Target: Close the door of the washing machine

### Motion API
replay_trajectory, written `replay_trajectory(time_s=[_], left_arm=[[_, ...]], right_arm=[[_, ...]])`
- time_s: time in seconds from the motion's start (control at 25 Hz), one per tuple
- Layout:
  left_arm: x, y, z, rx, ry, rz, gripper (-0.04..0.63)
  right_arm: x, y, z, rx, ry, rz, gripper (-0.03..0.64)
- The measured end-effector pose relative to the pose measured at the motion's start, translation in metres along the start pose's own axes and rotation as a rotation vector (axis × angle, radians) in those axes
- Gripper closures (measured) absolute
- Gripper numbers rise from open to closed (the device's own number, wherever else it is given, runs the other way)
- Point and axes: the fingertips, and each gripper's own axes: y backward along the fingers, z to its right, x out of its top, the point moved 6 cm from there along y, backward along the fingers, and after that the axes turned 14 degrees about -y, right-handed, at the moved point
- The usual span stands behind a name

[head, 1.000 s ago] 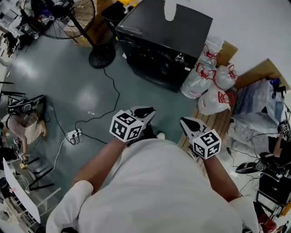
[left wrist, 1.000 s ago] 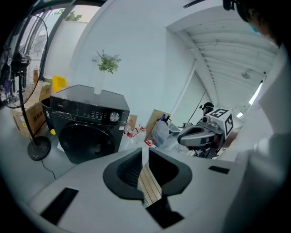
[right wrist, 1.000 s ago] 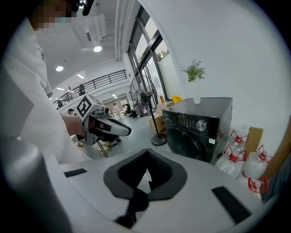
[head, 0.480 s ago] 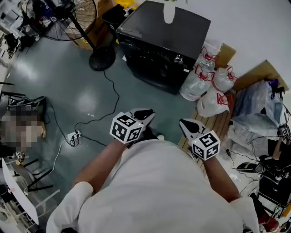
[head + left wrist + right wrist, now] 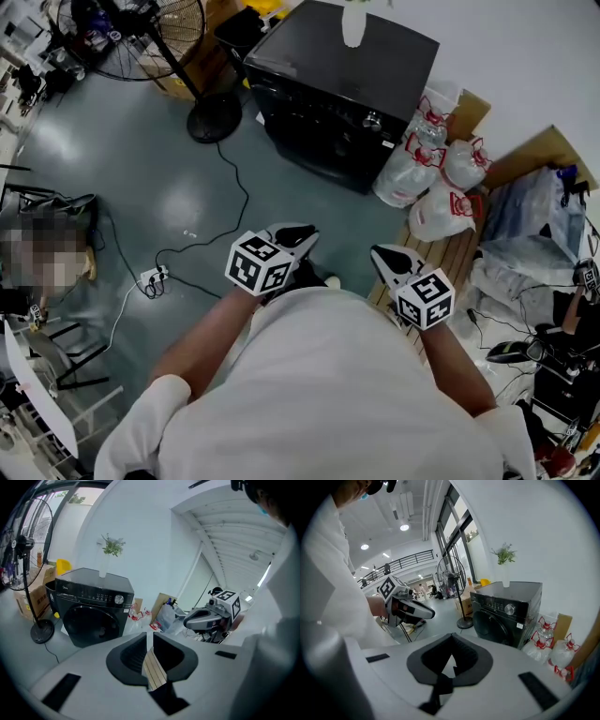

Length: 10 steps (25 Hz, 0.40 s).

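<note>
Where the grey floor reaches the top left corner, one pedestal fan (image 5: 141, 37) stands, and one power strip (image 5: 153, 277) lies on its cable below it. One black washing machine (image 5: 342, 94) stands at top centre against the wall, well apart from both grippers. Its round door (image 5: 96, 623) sits flush with the front, closed. Three white bags (image 5: 441, 214) lie just beside the machine's right flank. Left gripper (image 5: 298, 232): jaws pressed nearly together, thin slit between, nothing held. Right gripper (image 5: 382, 253): jaws meeting at the tips, nothing held.
</note>
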Motion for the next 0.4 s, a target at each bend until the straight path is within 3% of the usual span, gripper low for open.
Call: replay_trajectory(time_s=[0.4], left_arm=[[-0.0001,-0.0051,-0.007,0.003,0.011,-0.006,0.54]], right_arm=[[0.0034,-0.0094,0.0097,0.004,-0.015,-0.003,0.609]])
